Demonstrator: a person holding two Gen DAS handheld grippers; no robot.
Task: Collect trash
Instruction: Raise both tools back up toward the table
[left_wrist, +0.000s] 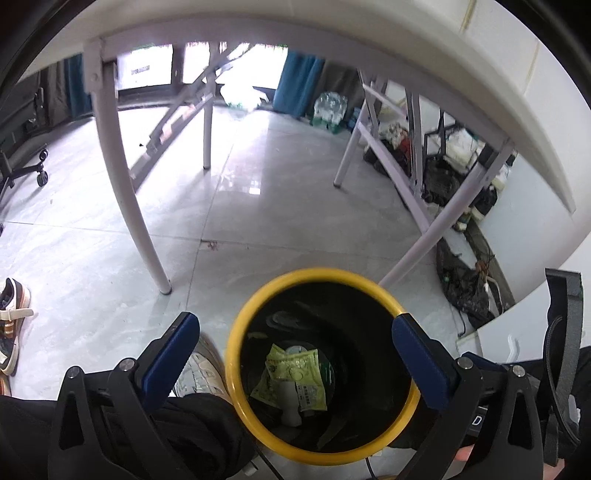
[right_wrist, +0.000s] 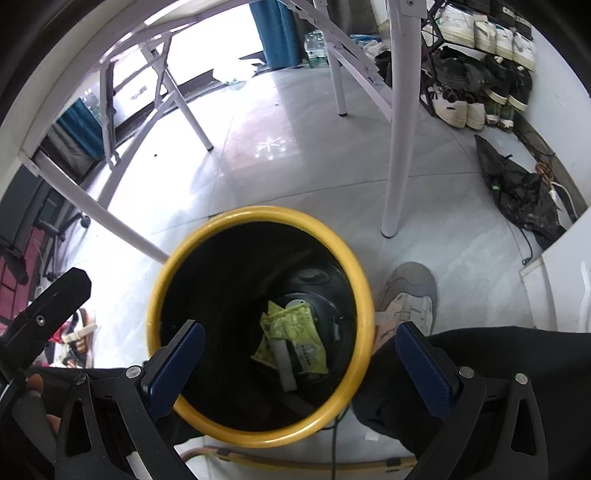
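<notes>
Hovering over the yellow-rimmed bin, right hand-held gripper spread wide and empty, nearer its centre. Left hand-held gripper likewise apart, empty, straddling the rim. Directly below both, at the bin's bottom: yellow wrapper, white tube lengthwise front-to-back. Beyond, tiled floor.

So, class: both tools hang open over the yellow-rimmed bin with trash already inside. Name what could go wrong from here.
1. The left tool has one finger at the bin rim; a nudge might tip the bin.
2. The shoe stands right beside the bin, so a step could knock it.
3. The wrapper lies deep inside; anything dropped off-centre may hit the rim and land on the floor.
</notes>
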